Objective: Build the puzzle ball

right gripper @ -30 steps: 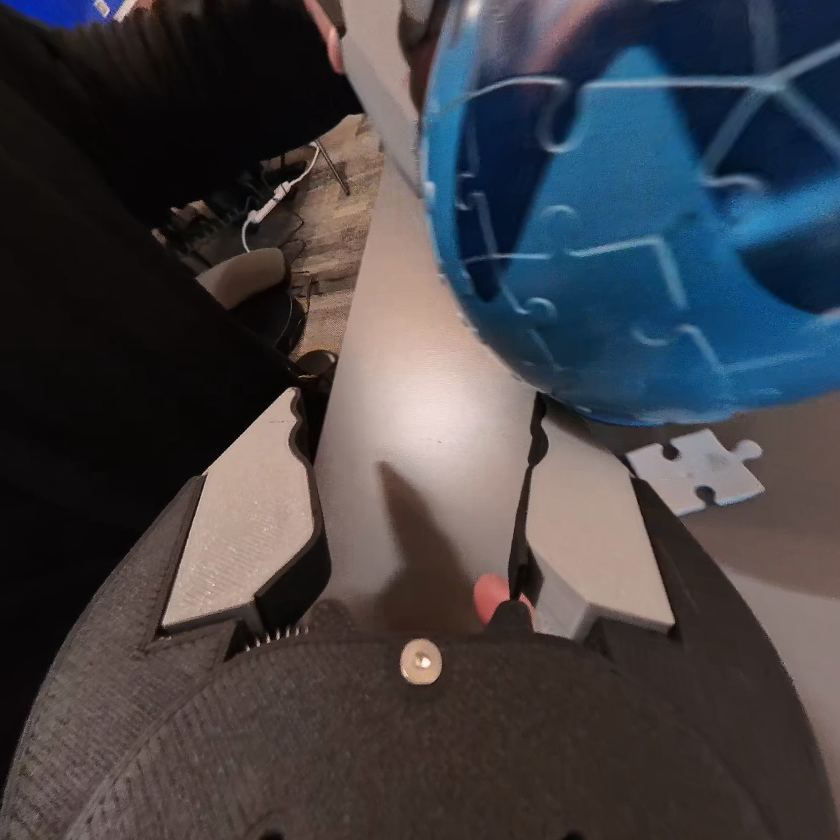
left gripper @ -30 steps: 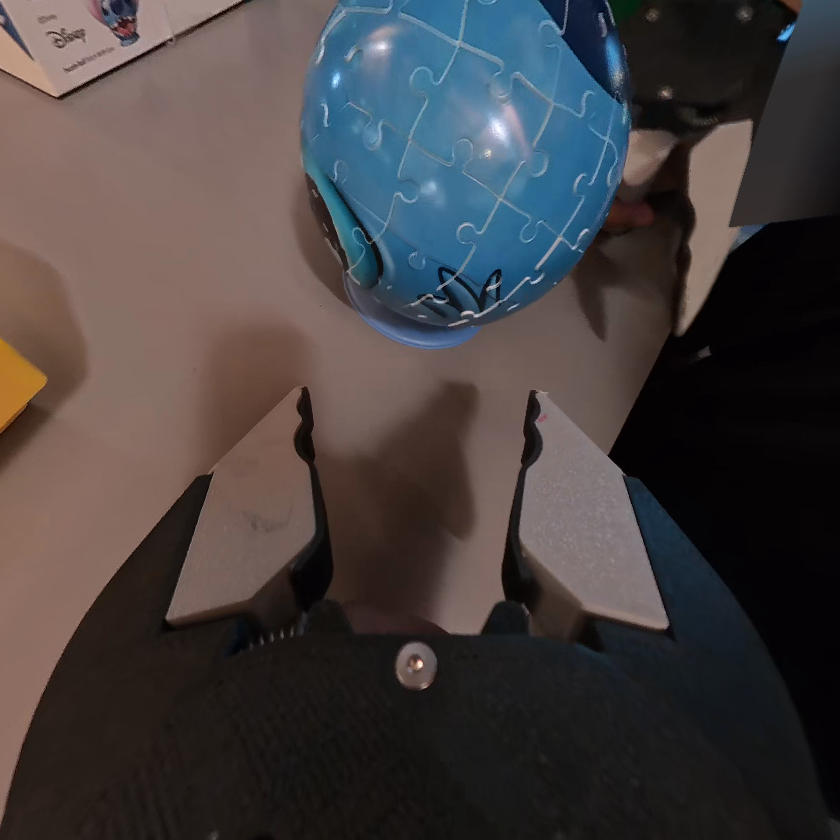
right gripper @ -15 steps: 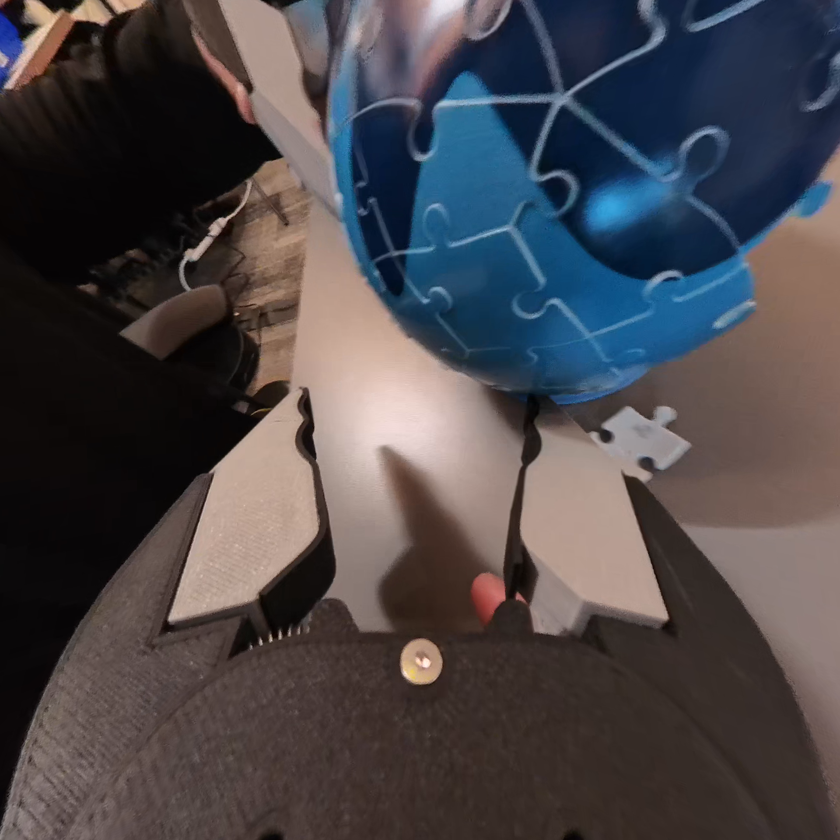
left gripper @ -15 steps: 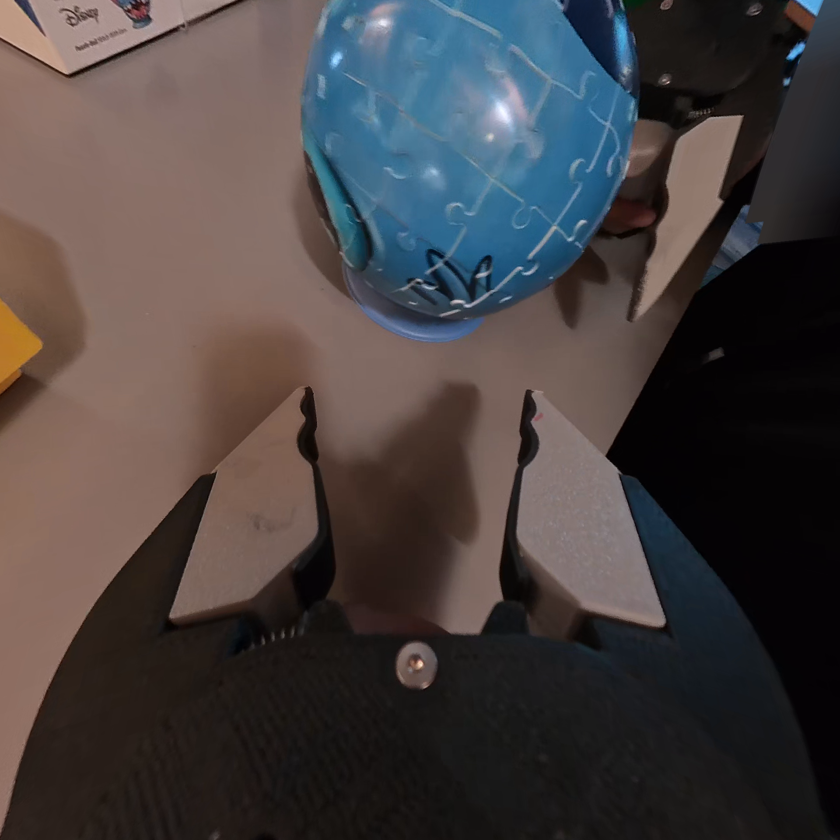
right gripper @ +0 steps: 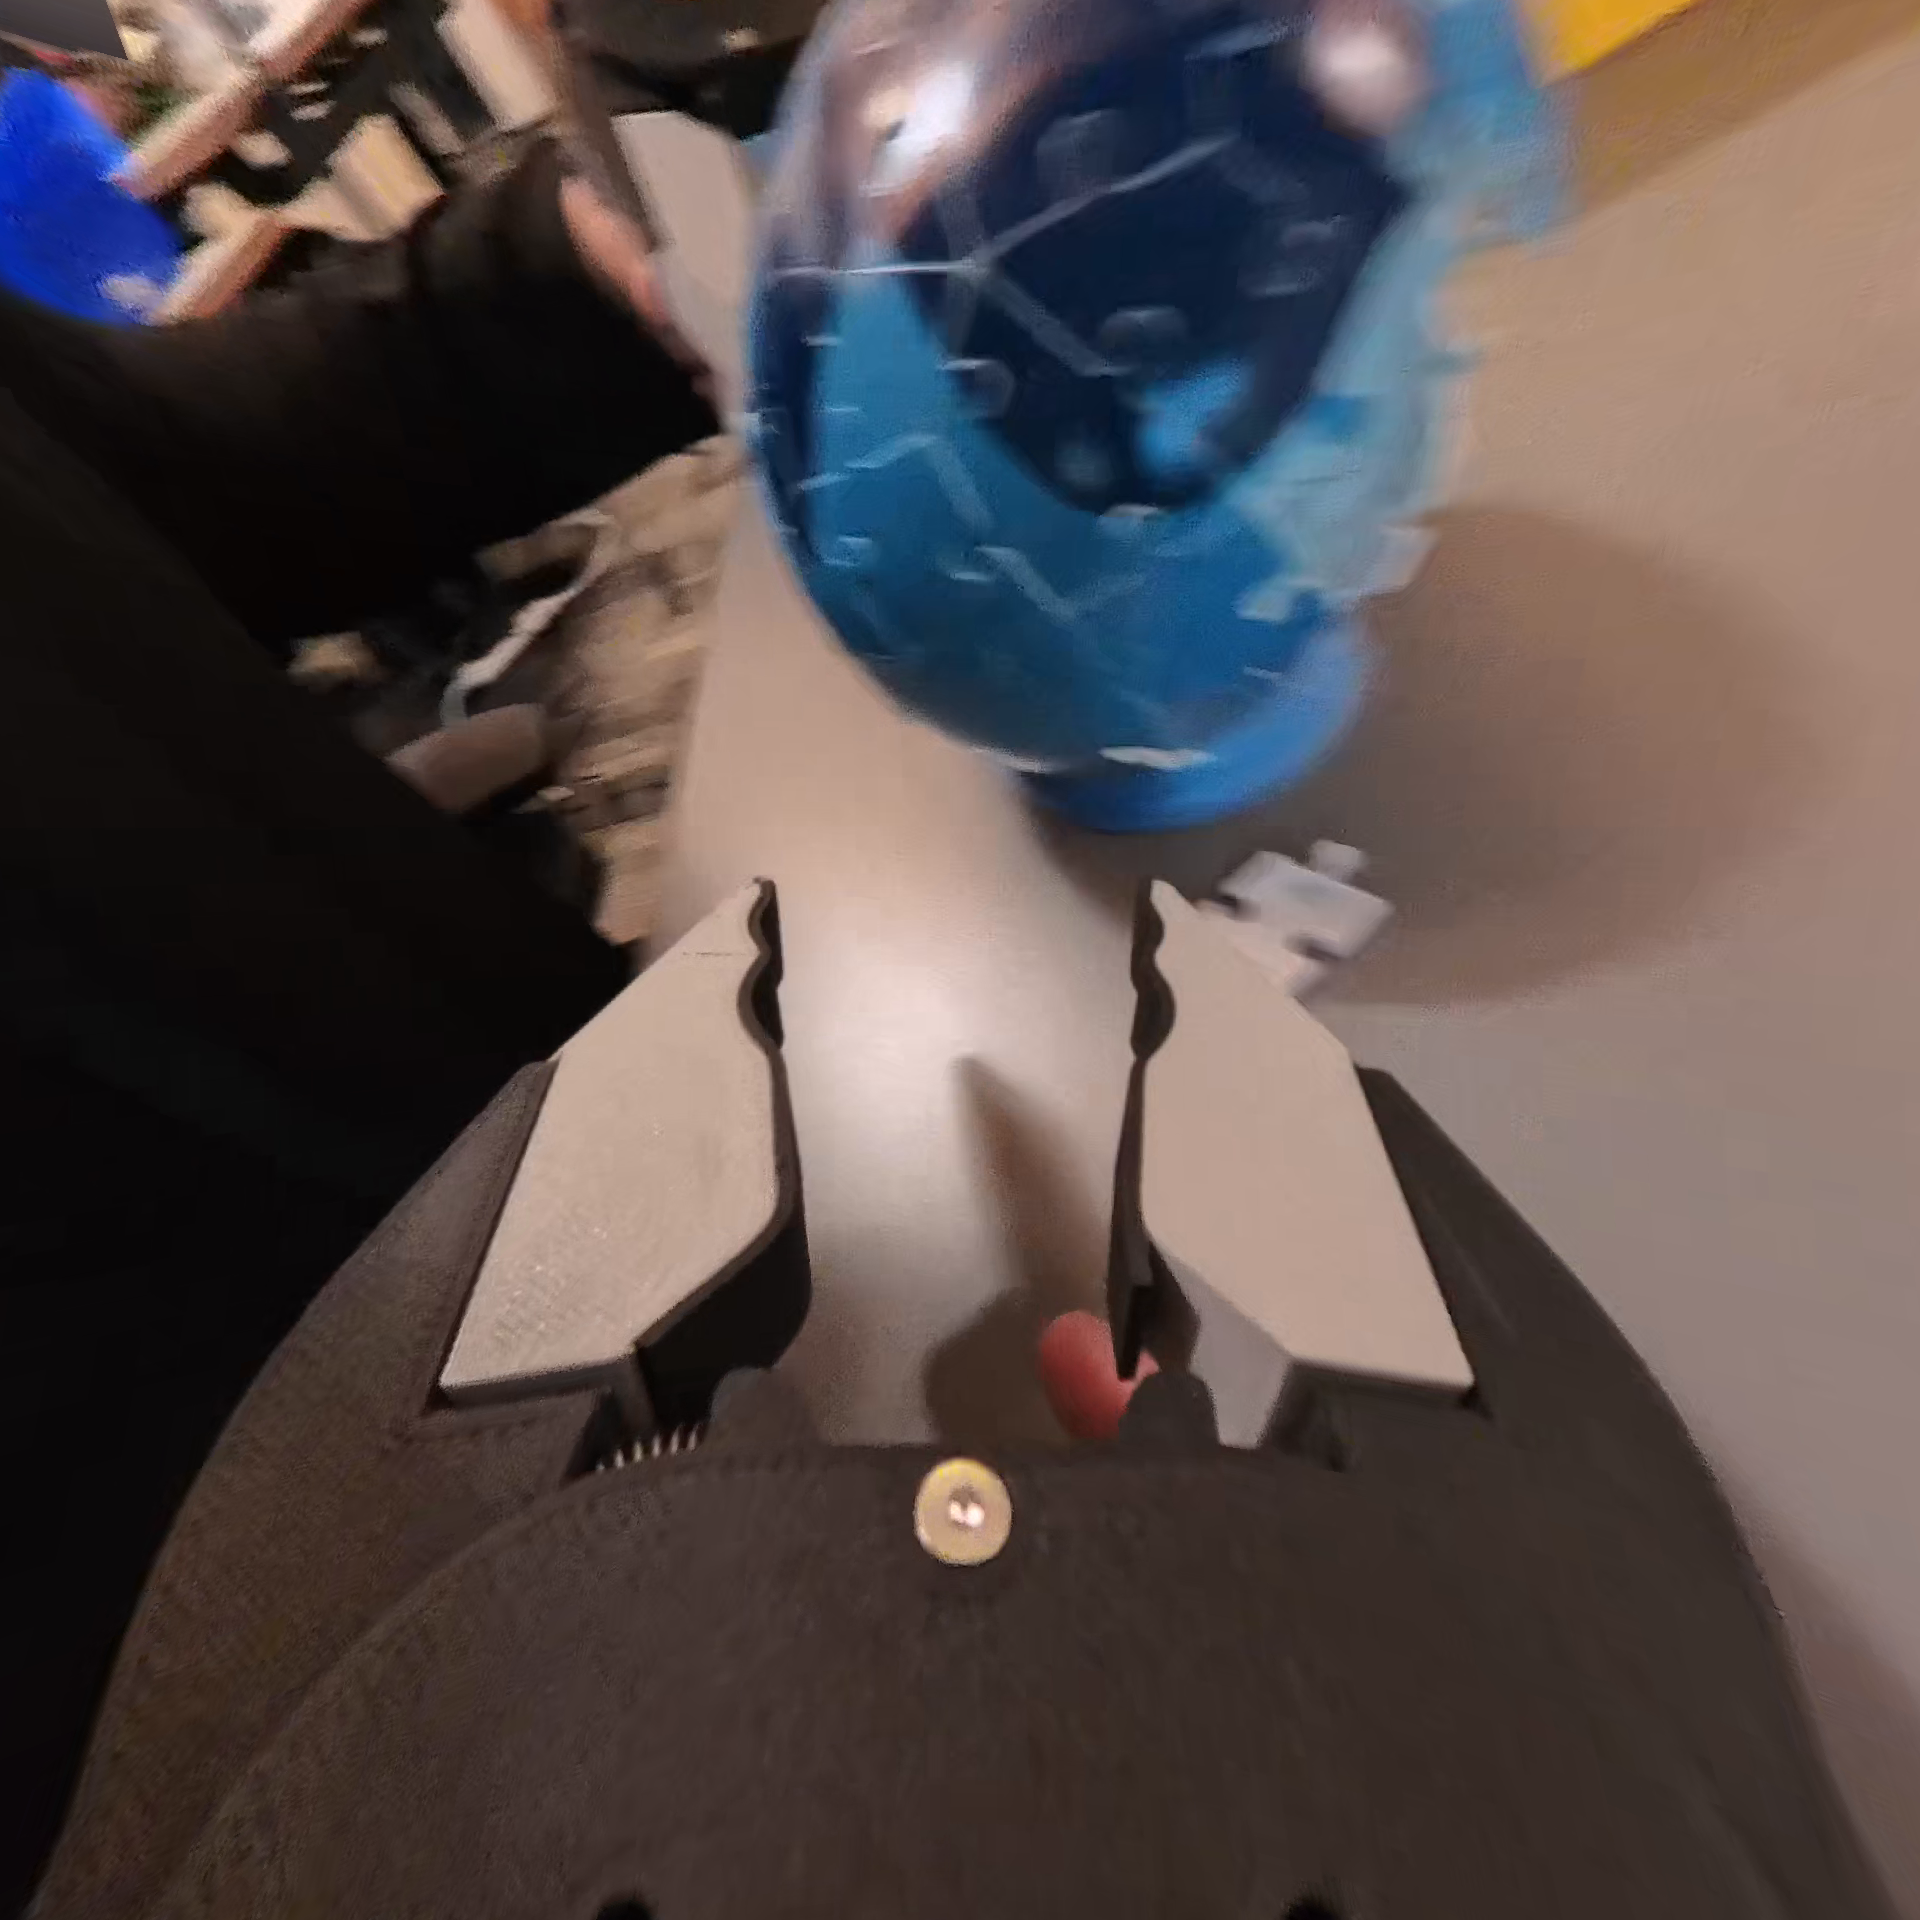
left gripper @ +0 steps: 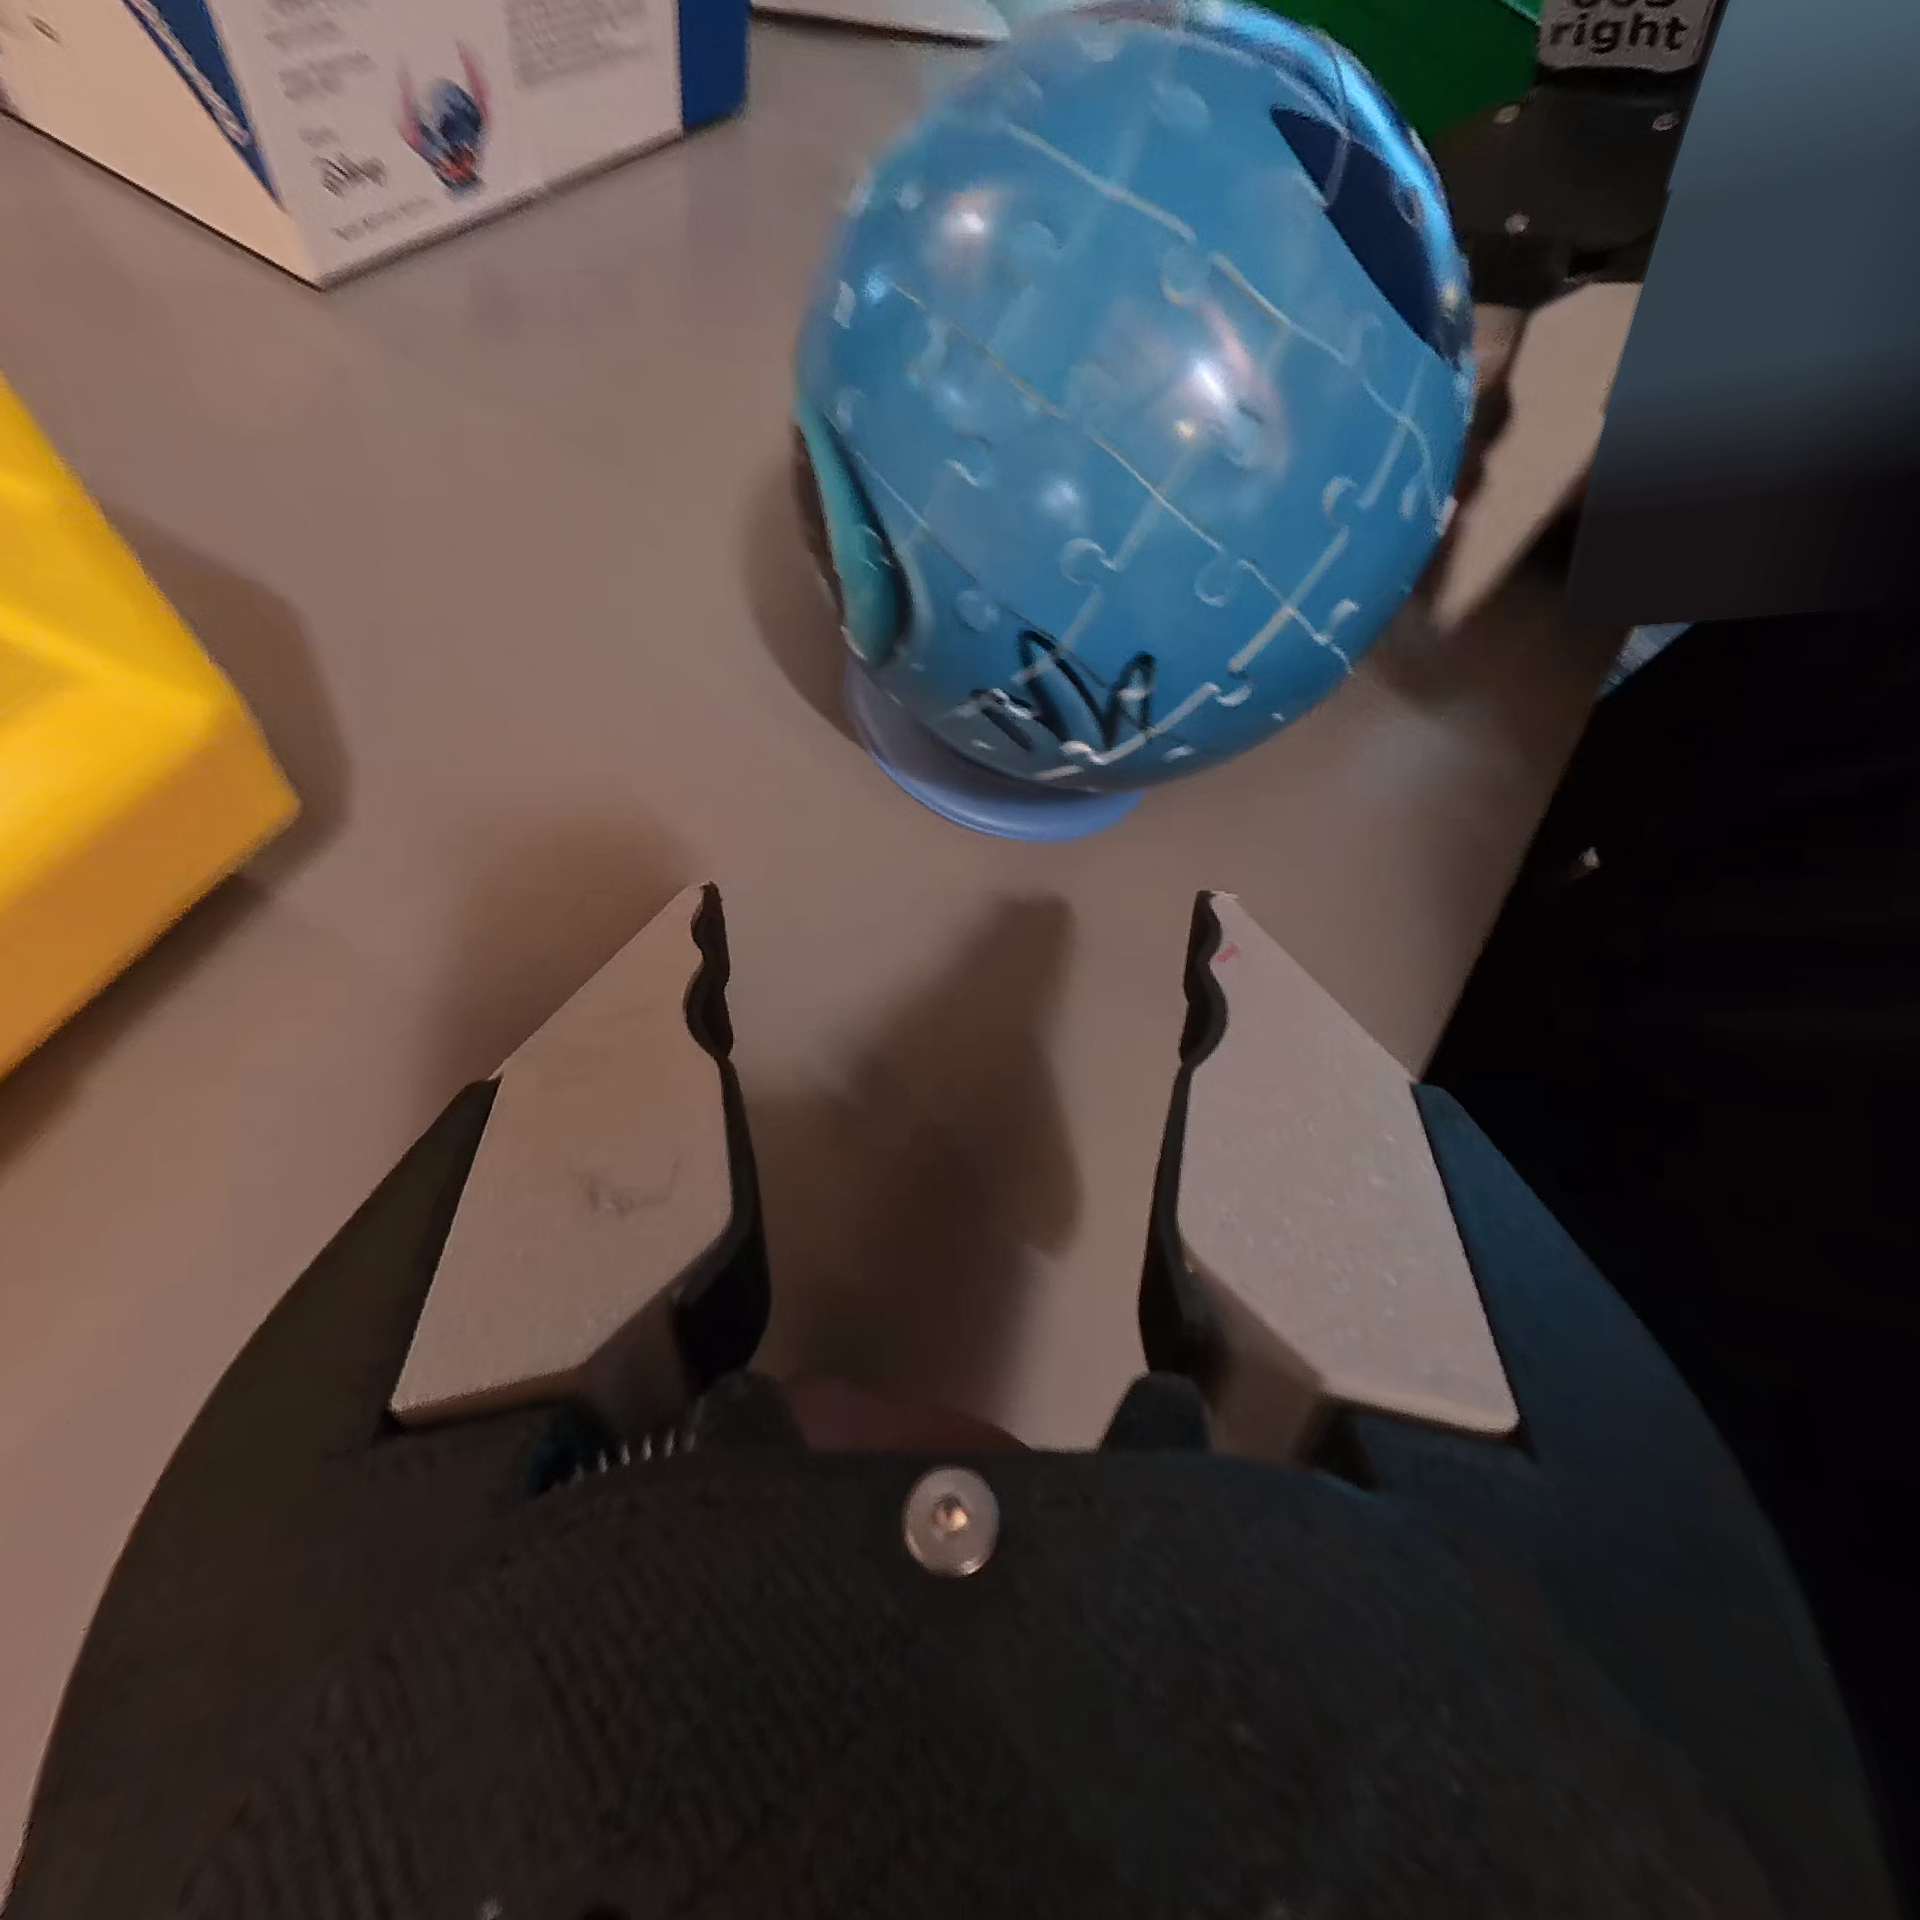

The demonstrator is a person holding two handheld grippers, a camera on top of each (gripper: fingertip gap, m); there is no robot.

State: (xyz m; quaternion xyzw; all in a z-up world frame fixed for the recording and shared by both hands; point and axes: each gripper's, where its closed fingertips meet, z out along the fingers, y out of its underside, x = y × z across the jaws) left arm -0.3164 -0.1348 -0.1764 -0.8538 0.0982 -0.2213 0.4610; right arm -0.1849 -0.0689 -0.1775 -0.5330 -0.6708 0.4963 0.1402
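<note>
The blue puzzle ball (left gripper: 1132,457) sits on a round blue stand (left gripper: 997,805) on the grey table (left gripper: 499,582). It also shows in the right wrist view (right gripper: 1081,416), blurred, with its dark open side facing me. A loose pale puzzle piece (right gripper: 1304,909) lies on the table by the stand, just past my right finger. My left gripper (left gripper: 954,914) is open and empty, a short way in front of the ball. My right gripper (right gripper: 956,914) is open and empty, near the ball's foot. The right gripper's black body (left gripper: 1548,208) shows behind the ball.
A white and blue box (left gripper: 343,125) stands at the far left. A yellow bin (left gripper: 94,748) is at the left edge. A green thing (left gripper: 1413,52) is behind the ball. The table edge (left gripper: 1496,935) runs down the right, with a person in dark clothing (right gripper: 260,727) beside it.
Both grippers have drawn back from the ball, which now looks smaller and farther in both views. The right view has swung and is blurred. Both stay open.
</note>
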